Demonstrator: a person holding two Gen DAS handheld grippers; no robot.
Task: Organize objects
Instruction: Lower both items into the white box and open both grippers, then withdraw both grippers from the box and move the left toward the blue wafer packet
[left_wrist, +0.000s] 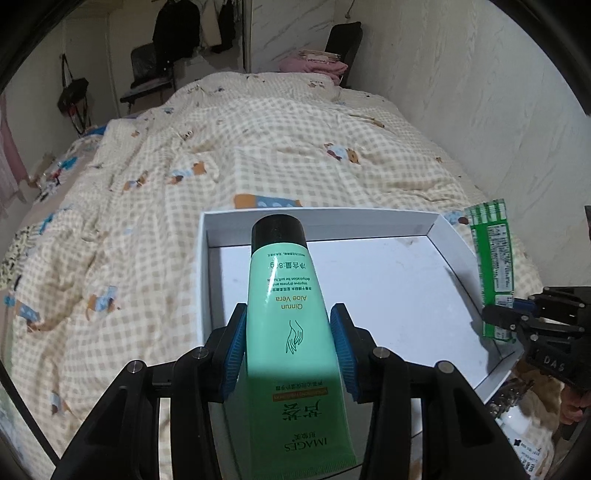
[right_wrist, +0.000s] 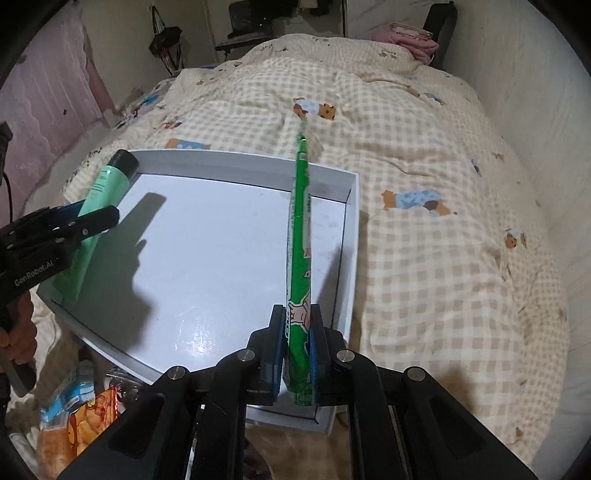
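2 items held over white tray (right_wrist: 352, 221) on bed (right_wrist: 424, 229) | left tool (left_wrist: 288, 347) clamps aloe tube (left_wrist: 284, 302) | right tool (right_wrist: 299, 343) pinches green packet (right_wrist: 300, 236) (edge-on) | advice: lower each flat, apart, then let go.

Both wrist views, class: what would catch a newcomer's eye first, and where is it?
A mint-green Aloe Vera hand cream tube with a black cap, clamped in the left gripper over the left side of the empty white tray. On the tray's right side the right gripper pinches a long green snack packet. The tray rests on a checked quilt covering the bed.
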